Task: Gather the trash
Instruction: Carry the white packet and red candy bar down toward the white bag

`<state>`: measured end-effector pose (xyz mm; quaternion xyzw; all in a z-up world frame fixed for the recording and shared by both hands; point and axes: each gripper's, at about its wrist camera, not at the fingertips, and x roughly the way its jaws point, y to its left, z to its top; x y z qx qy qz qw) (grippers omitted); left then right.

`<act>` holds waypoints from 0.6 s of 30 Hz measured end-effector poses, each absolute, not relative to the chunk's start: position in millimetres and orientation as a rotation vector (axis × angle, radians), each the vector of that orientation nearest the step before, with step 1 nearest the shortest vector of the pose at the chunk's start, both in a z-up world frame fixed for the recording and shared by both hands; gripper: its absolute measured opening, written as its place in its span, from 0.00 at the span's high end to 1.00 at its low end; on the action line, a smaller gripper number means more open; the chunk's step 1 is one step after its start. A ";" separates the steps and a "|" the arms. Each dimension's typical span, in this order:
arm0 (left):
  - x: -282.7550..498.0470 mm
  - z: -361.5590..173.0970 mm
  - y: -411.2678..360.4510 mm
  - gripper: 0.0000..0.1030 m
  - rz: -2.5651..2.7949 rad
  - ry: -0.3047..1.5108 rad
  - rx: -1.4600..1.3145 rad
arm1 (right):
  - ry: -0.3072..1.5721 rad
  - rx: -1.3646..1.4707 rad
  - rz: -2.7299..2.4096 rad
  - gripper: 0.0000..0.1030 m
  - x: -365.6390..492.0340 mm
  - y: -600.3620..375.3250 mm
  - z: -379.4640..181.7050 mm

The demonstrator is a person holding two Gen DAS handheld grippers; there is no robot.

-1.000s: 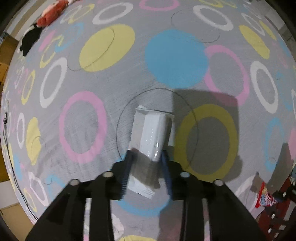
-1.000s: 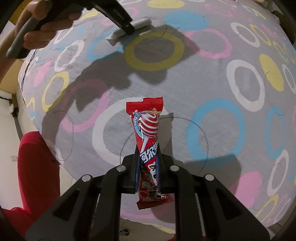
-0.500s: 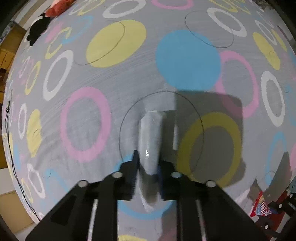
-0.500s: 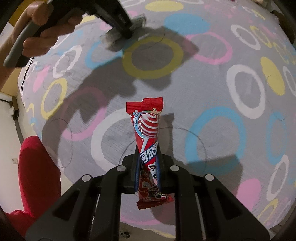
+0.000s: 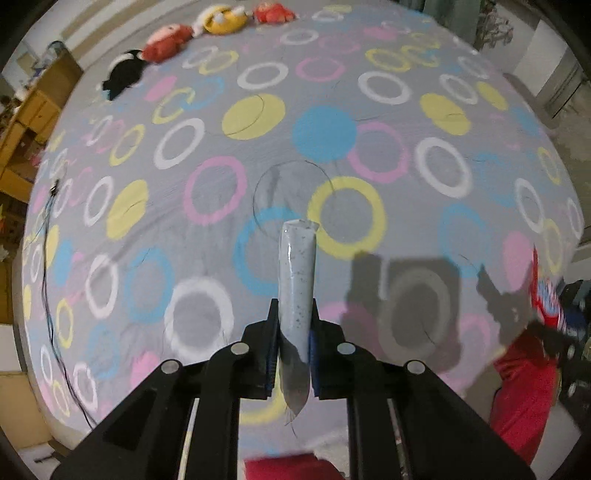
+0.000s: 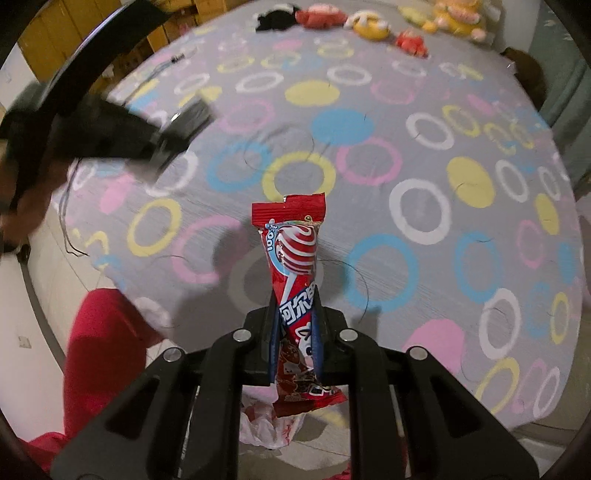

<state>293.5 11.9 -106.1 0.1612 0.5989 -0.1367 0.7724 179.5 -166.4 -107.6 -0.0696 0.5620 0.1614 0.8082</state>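
Note:
My left gripper (image 5: 293,325) is shut on a white plastic packet (image 5: 297,280) and holds it up, well above the grey bedspread (image 5: 406,229) with coloured rings. My right gripper (image 6: 295,325) is shut on a red candy wrapper (image 6: 293,258) and holds it above the near part of the bedspread (image 6: 424,206). The left gripper also shows blurred at the left of the right wrist view (image 6: 140,136). The red wrapper also shows blurred at the right edge of the left wrist view (image 5: 546,291).
Several plush toys (image 5: 207,33) lie along the far edge of the bed, also in the right wrist view (image 6: 369,20). A black cable (image 5: 51,280) runs down the left side. Wooden furniture (image 5: 33,110) stands at the left. A red and white bag (image 6: 269,417) lies on the floor below.
My left gripper has closed on the white packet and lifted it off the bedspread. Both grippers have risen and pulled back, so more of the bed shows.

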 end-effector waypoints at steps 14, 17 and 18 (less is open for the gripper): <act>115.6 -70.5 14.1 0.86 -0.354 1.232 0.268 | 1.030 -0.203 0.383 0.86 42.3 -134.9 -36.4; 88.3 -75.3 12.5 0.86 -0.353 1.226 0.260 | 1.031 -0.208 0.393 0.86 14.3 -129.9 -40.1; 81.2 -75.8 12.1 0.86 -0.357 1.227 0.252 | 1.033 -0.211 0.394 0.86 7.9 -128.7 -41.8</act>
